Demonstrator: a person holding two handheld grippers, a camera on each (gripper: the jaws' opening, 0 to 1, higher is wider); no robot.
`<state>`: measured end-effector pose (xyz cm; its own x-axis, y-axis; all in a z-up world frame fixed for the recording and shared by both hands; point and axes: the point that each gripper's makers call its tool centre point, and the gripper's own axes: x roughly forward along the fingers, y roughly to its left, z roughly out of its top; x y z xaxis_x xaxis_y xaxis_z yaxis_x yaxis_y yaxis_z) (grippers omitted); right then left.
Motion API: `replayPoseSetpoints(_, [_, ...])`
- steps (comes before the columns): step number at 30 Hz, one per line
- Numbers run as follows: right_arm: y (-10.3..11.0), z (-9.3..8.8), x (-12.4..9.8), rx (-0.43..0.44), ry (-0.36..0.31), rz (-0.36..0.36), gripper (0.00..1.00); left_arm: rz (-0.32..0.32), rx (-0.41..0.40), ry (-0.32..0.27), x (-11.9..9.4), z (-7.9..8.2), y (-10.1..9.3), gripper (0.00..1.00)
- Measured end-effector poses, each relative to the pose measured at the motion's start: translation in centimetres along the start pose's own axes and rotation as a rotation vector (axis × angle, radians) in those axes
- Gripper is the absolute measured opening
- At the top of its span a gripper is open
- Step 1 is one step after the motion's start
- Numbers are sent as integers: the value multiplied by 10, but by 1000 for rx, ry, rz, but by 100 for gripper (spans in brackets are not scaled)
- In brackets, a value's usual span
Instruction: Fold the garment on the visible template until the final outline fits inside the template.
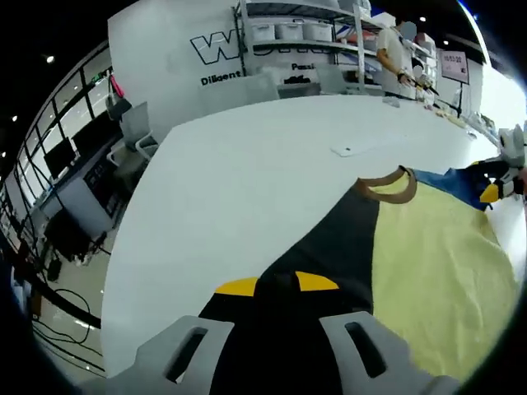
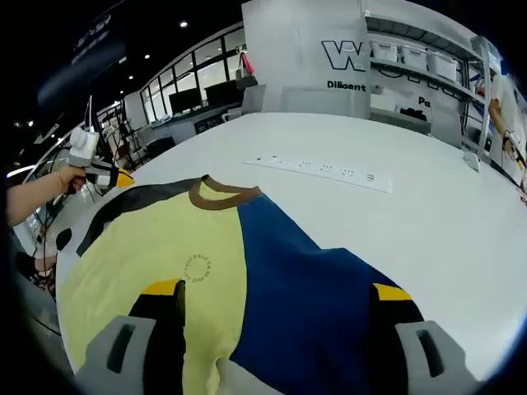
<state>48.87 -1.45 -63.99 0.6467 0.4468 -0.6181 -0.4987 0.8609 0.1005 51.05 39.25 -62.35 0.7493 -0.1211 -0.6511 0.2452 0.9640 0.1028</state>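
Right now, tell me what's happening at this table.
A person with a gripper in each hand is working on a shirt spread flat on a white table. The left gripper sits at the black sleeve, the right gripper over the yellow and blue front. The shirt looks not yet folded. A white strip lies beyond the collar.

garment [image 2: 247,280] flat on table [image 2: 428,206]; right hand-held gripper [image 2: 276,304] open
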Motion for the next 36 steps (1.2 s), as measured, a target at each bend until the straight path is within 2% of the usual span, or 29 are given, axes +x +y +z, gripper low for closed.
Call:
replayPoseSetpoints(3, [-5, 11, -8, -6, -26, -9, 92, -8, 23, -18, -9, 6, -7, 26])
replayPoseSetpoints(6, [-5, 17, -17, -17, -38, -18, 93, -44, -9, -47, -18, 10, -18, 31])
replayPoseSetpoints(10, [-7, 16, -24, -22, -32, -30, 93, -88, -78, -75, -29, 11, -29, 43])
replayPoseSetpoints(19, [-20, -4, -39, 30, 4, -80, 91, -89, -81, -94, -62, 3, -43, 66])
replayPoseSetpoints(23, [-24, -12, -46, 44, 13, -104, 90, -96, -89, -91, -75, -3, -49, 69])
replayPoseSetpoints(25, [-23, -14, -48, 46, 17, -107, 90, -97, -95, -107, -82, -1, -52, 71])
replayPoseSetpoints(27, [-24, -17, -51, 51, 18, -113, 90, -105, -108, -131, -88, 3, -56, 74])
replayPoseSetpoints(33, [-28, -29, -56, 95, 30, -128, 89, -123, -116, -148, -98, 1, -67, 84])
replayPoseSetpoints(36, [-30, -32, -58, 146, 20, -134, 88, -103, -132, -146, -100, -4, -65, 83])
